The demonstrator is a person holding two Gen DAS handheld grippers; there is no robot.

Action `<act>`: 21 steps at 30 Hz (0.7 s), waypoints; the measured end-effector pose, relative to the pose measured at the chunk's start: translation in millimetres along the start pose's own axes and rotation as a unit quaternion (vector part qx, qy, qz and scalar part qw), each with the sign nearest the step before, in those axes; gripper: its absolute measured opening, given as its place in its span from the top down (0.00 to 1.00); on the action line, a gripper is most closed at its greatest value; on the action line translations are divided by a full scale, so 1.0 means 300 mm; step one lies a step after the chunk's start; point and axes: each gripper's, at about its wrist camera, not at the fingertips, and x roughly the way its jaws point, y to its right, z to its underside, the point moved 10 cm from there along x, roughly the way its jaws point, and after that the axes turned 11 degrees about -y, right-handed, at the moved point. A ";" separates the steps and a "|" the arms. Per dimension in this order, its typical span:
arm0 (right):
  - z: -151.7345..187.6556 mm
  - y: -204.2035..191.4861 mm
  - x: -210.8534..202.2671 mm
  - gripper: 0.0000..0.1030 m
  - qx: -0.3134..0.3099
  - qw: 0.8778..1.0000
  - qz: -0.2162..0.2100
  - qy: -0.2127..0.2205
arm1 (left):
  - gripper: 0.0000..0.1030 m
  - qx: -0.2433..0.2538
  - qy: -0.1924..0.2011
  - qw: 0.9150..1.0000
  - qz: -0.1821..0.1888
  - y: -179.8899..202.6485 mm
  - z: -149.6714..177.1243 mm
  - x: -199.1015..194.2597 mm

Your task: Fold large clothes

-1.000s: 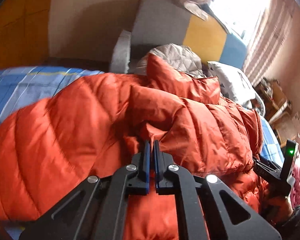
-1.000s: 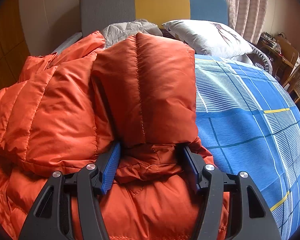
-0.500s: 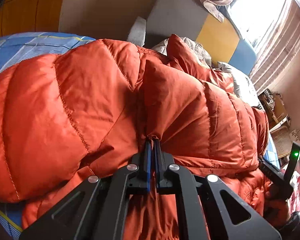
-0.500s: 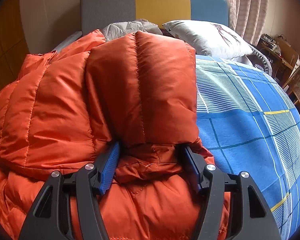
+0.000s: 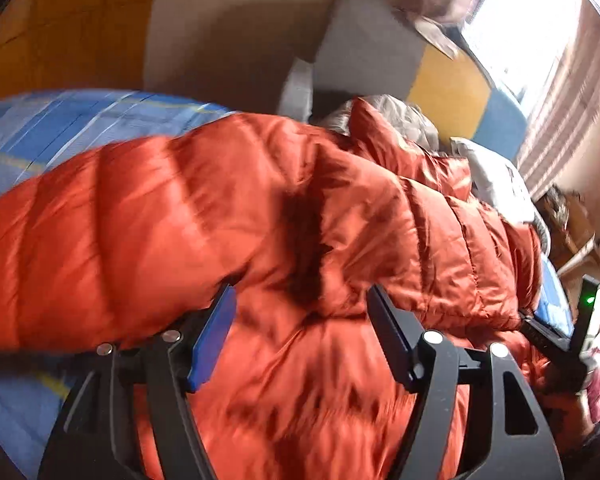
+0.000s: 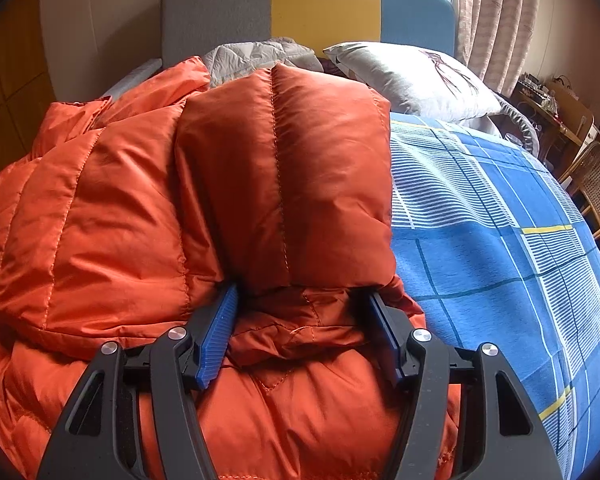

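Broadly, one bed, spread with a blue checked sheet (image 6: pixel 500 240) crossed by white and yellow lines. Behind it, one headboard (image 6: pixel 220 8) in three panels: grey, yellow, blue. To the right, one striped curtain (image 6: pixel 496 20) beside the window.

On the bed, three soft things. Biggest by far, one orange puffer jacket (image 6: pixel 100 220), lying across the near and left part of the sheet in bulky layers, its hood (image 6: pixel 284 176) turned down flat over the body. Next, one pale pillow (image 6: pixel 400 76) at the headboard end, right of the jacket. Then one grey quilted cover (image 6: pixel 256 54), bunched between pillow and jacket.

Two hand-held grippers, two black fingers apiece, both pointing down onto the jacket.

Left gripper (image 5: pixel 300 290): jaws just sprung apart and now wide, a thick roll of jacket lying loose between the fingers (image 5: pixel 214 336), nothing pinched (picture blurred, so fine detail of contact lost).

Right gripper (image 6: pixel 300 292): jaws wide too, straddling the crumpled collar fabric just under the hood's lower edge; fingertips tucked beneath that edge, blue ribbed pad on the left finger bare to view, no squeeze visible in the cloth. Also seen from the left wrist view, at the jacket's far right end, one green light lit.
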 end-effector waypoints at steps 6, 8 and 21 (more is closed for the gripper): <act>0.001 -0.004 -0.005 0.40 0.000 1.000 0.006 0.001 | 0.34 -0.073 0.020 0.997 0.001 -0.198 0.063 -0.129; 0.002 -0.008 -0.007 0.40 0.000 1.000 0.007 0.001 | 0.34 -0.105 0.024 0.994 -0.006 -0.292 0.086 -0.172; 0.008 -0.004 -0.009 0.40 -0.001 1.000 0.010 0.002 | 0.30 -0.273 0.057 0.956 -0.093 -0.897 0.258 -0.397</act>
